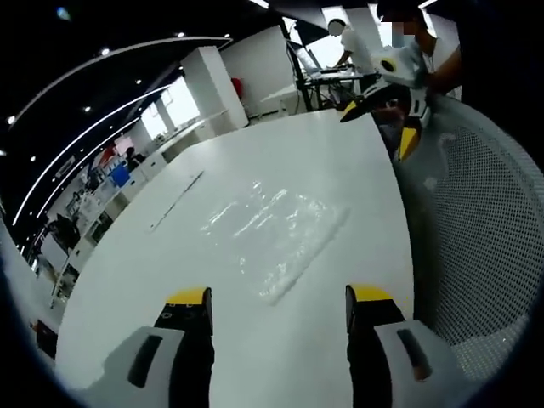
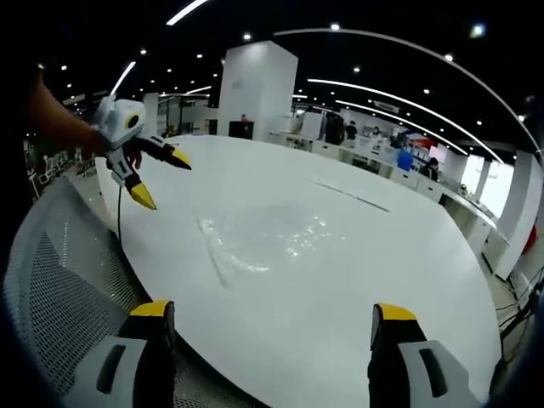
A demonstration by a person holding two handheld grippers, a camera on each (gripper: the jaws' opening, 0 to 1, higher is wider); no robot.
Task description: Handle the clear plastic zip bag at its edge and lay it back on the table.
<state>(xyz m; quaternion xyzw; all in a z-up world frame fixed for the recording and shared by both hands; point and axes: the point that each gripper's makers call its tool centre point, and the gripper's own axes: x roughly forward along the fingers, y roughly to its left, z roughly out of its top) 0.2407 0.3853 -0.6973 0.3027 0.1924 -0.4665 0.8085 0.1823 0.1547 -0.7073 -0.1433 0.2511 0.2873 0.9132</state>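
Room: a large open hall with a dark ceiling, long curved light strips and a white pillar point(image 2: 259, 85); desks and a few distant people stand along the far side.
Table: a broad white table point(image 1: 280, 340) with a rounded outline takes up most of both views; a thin straight line or seam point(image 1: 177, 201) runs across its top beyond the bag.
Chair: a grey mesh chair back point(image 1: 489, 221) stands just beside the table edge, to the right in the left gripper view and at lower left in the right gripper view.
Zip bag: the clear plastic zip bag point(image 1: 272, 229) lies flat on the table near its middle, wrinkled and catching glare (its edges are faint against the white top), touched by neither gripper.
Left gripper: the left gripper point(image 1: 279, 297) hovers just short of the bag's near edge, its yellow-tipped jaws spread wide with nothing between them; in the right gripper view it appears at upper left point(image 2: 161, 178), held out from a person's dark sleeve point(image 2: 51, 119), clear of the table.
Right gripper: the right gripper point(image 2: 274, 316) is over the near table edge, jaws wide apart and empty, well back from the bag point(image 2: 263, 238).
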